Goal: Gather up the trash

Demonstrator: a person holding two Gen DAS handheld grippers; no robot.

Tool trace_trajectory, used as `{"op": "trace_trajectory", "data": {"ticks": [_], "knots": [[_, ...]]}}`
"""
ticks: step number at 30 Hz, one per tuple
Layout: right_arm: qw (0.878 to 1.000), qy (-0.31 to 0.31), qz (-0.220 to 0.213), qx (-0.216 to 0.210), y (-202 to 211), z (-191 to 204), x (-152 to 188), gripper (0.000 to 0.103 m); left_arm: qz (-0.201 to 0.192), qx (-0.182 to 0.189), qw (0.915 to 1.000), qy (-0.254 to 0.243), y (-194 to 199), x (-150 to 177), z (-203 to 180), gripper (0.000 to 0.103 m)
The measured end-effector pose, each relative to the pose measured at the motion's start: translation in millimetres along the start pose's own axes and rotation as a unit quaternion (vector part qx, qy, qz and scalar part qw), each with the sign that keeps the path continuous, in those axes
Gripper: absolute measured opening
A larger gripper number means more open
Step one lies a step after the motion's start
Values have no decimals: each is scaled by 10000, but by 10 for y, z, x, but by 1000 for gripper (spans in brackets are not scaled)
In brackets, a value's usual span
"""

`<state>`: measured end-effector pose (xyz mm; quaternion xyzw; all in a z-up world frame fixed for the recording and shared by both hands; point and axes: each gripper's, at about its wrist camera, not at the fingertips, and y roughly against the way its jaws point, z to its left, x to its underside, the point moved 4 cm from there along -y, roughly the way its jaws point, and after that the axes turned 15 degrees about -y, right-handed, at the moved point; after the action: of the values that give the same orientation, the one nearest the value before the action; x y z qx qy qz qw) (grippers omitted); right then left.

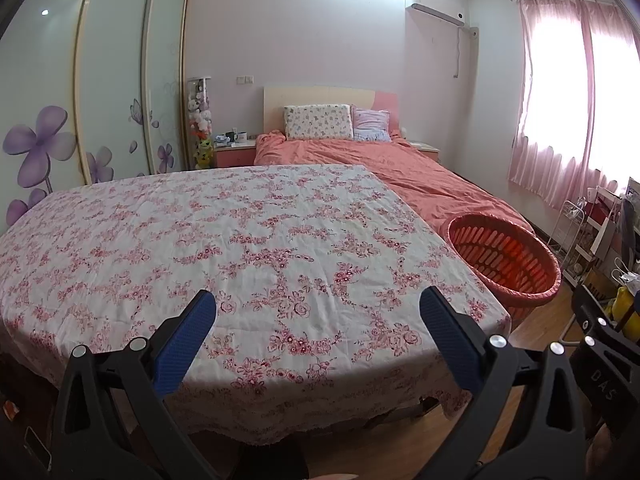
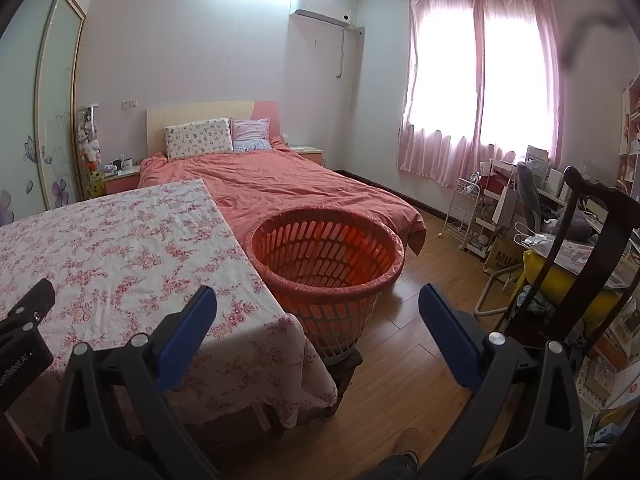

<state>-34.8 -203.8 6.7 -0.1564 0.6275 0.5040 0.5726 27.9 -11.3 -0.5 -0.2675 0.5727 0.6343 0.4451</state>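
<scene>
An orange slatted basket [image 2: 326, 256] lined with a pink bag stands on a low stool at the right end of the table; in the left wrist view the basket [image 1: 506, 258] sits at right. Its visible inside looks empty. My left gripper [image 1: 318, 306] is open above the near edge of the floral tablecloth [image 1: 240, 240], nothing between its blue pads. My right gripper [image 2: 318, 300] is open too, held in front of the basket and the table corner. I see no loose trash on the tablecloth [image 2: 120, 248].
A bed with an orange cover [image 2: 288, 184] lies behind the table. Wardrobe doors [image 1: 100, 80] stand at left. A dark wooden chair [image 2: 580, 248], a wire rack [image 2: 468, 216] and cluttered bags fill the right side. Wooden floor [image 2: 420, 320] is open beside the basket.
</scene>
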Motion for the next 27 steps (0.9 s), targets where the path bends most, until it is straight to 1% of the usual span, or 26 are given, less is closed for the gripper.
{"op": "trace_trajectory", "data": {"ticks": [4,11,19,27], "knots": [[9999,2,114,30,-46,-10,38,99,82,14,10000,15,-25,27,0,100],[9999,31,151,57,-58,-13,66,99,184,19,9998,36,-54,58,1,100],[9995,64,316,72,-106,-16,116,99,299,40,9995,73,-94,87,15,100],[9991,74,416,78,-146,-15,140,99,353,52,9993,91,-112,96,26,100]]}}
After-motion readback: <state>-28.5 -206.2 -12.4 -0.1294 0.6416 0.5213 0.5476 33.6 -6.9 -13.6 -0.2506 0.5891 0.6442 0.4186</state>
